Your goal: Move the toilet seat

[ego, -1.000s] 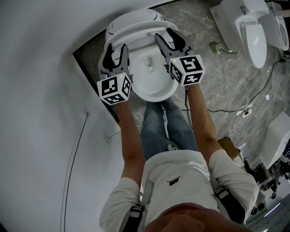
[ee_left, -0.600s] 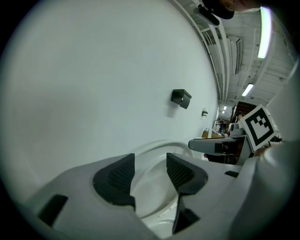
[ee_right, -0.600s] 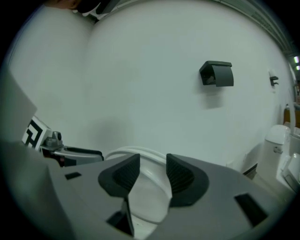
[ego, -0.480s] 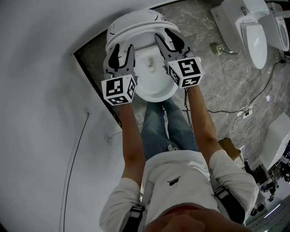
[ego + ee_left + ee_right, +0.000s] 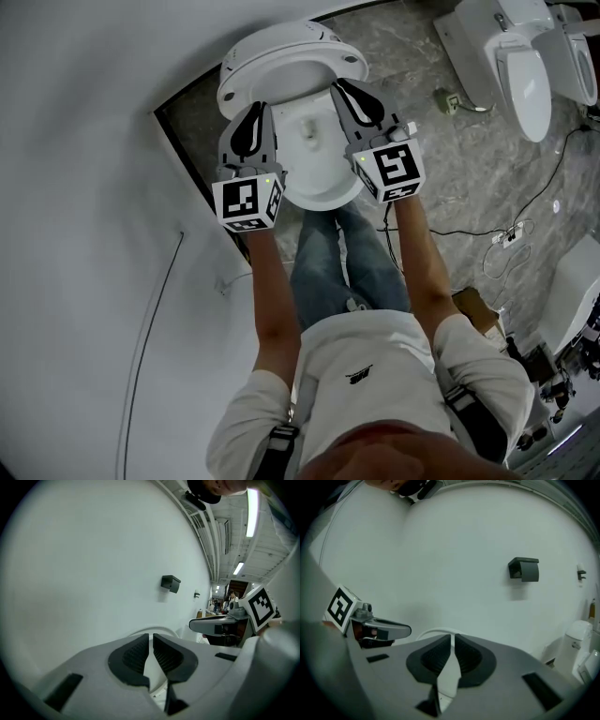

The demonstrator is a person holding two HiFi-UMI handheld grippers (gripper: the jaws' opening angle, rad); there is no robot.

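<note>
since your left gripper [image 5: 251,111] and right gripper [image 5: 352,92] have just closed on opposite side rims of the white oval plastic toilet seat [image 5: 286,52], it lies ahead of both, half-raised over the white ceramic bowl [image 5: 314,183], long axis pointing away from you, neither hand nearer.

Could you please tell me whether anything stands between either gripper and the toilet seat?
Nothing visible does: the left gripper and right gripper have just been closing their tongs on the toilet seat rim.
</note>
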